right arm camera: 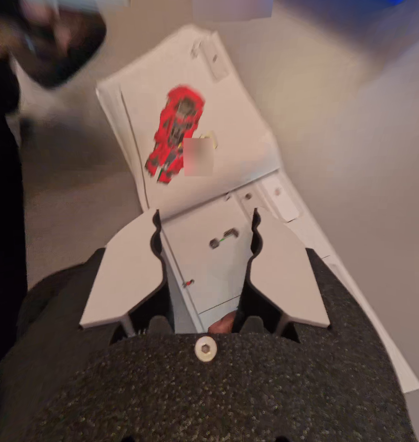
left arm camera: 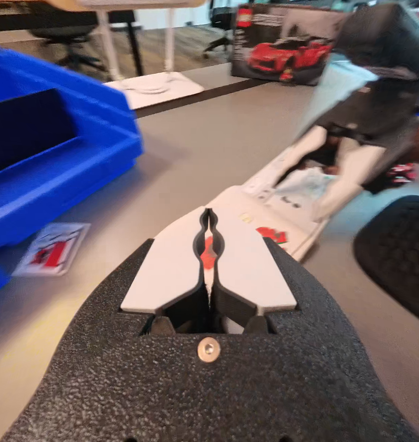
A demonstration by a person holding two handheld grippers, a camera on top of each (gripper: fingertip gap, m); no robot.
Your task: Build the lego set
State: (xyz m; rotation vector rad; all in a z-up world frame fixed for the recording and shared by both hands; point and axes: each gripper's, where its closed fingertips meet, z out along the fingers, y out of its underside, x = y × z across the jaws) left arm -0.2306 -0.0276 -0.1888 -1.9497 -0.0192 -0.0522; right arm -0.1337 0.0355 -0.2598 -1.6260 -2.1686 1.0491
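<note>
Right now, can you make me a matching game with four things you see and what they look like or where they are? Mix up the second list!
Things:
1. left gripper
2. right gripper
3. bin
4. instruction booklet

Descriptions:
A. blue, on the table's left side
B. lying open, with a red car picture on a page
C. fingers pressed together, holding nothing
D. fingers spread apart over a page

Pairs: 1-C, 2-D, 3-A, 4-B
</note>
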